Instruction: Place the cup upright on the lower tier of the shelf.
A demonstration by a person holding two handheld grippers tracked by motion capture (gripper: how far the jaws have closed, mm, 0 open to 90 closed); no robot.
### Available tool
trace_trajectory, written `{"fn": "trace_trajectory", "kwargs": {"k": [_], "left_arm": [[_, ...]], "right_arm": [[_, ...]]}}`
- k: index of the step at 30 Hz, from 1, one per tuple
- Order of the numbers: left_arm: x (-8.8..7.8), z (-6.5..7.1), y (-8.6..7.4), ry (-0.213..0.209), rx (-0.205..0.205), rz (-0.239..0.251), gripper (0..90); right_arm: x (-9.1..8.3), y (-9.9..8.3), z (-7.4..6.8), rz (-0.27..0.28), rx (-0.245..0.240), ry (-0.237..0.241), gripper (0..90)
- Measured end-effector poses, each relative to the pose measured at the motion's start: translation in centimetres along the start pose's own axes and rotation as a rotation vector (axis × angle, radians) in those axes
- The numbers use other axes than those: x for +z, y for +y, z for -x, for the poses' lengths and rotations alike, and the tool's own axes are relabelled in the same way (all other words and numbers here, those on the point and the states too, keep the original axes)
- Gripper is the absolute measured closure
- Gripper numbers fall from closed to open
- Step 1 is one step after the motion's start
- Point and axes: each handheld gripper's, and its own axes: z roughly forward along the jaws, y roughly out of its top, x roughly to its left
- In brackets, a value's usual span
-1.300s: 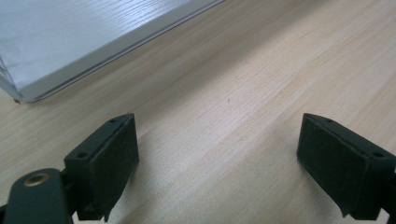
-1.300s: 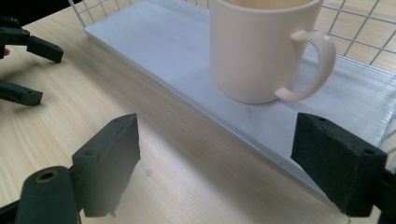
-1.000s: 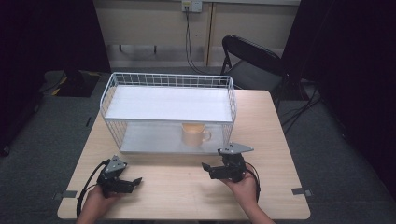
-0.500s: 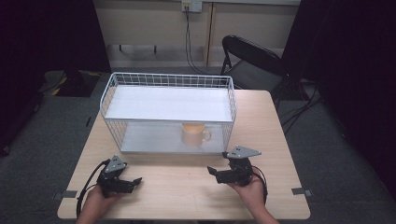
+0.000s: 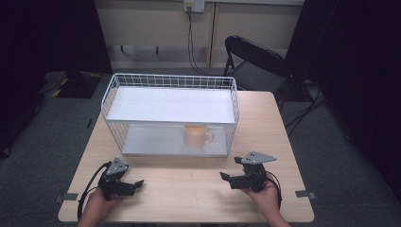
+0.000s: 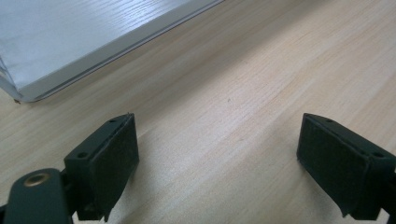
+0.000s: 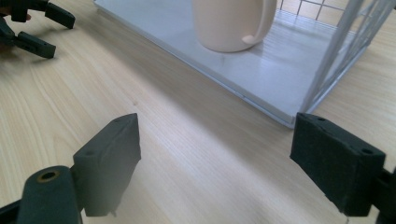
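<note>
Both jaws are spread wide on the left hand-held gripper [image 5: 135,184] and the right hand-held gripper [image 5: 227,177]; nothing is held. The mug [image 5: 196,135] is seen upright on the lower shelf of the wire rack [image 5: 170,80].

High view looks down and forward over the whole desk [image 5: 198,179]. Both gripper views sit low and close, sharing the wire rack's [image 5: 170,106] base [image 6: 70,42] [image 7: 261,74].

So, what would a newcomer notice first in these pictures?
First the white wire rack in the middle of the table, with a cream mug upright on its lower shelf, near the right end. Then the two black grippers, left and right, both open on the near edge.
</note>
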Motion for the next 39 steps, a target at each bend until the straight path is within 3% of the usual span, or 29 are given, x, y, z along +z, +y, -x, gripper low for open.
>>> {"fn": "trace_trajectory", "kwargs": {"k": [22, 39], "left_arm": [[0.0, 0.0, 0.0, 0.002, 0.000, 0.002, 12.3], [0.0, 0.0, 0.0, 0.001, 0.000, 0.001, 12.3]], "right_arm": [[-2.0, -3.3, 2.5, -0.038, -0.028, 0.017, 15.6], [-2.1, -5.5, 4.2, -0.098, -0.033, -0.003, 15.6]]}}
